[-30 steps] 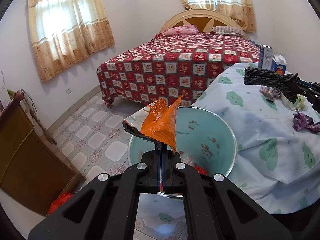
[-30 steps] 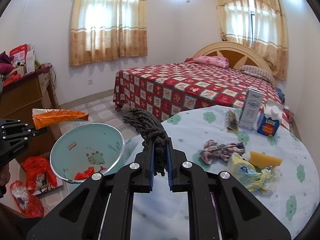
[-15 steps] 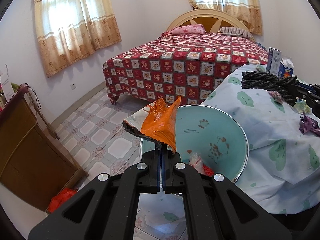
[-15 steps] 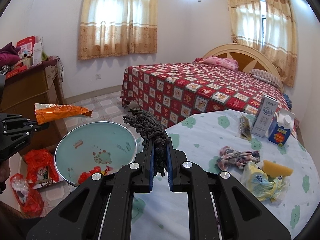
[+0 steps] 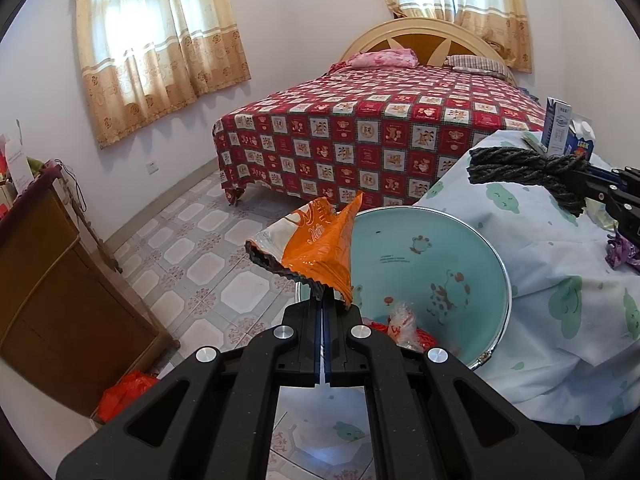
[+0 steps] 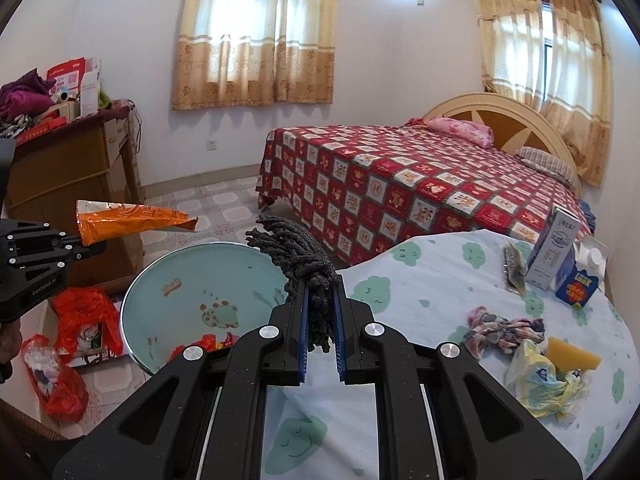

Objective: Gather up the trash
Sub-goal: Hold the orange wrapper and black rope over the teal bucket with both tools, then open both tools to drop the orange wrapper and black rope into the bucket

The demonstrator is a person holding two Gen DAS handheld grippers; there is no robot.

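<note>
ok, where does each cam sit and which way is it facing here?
Left wrist: on the left gripper, facing the bed over the teal round basin; its own black fingers pinch the orange crinkled snack wrapper; right gripper at the right edge.
Right wrist: on the right gripper, facing the bed across the cloud-print tablecloth; its fingers clamp the dark grey twisted-yarn bundle; left gripper at the left edge.
Shared: basin, wrapper, yarn, tablecloth.

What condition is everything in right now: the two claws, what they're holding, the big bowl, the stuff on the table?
Left gripper: shut on orange wrapper.
Right gripper: shut on dark rope bundle.
Basin: upright, some trash inside.
White carton: standing.
Yellow bag: crumpled on table.
</note>
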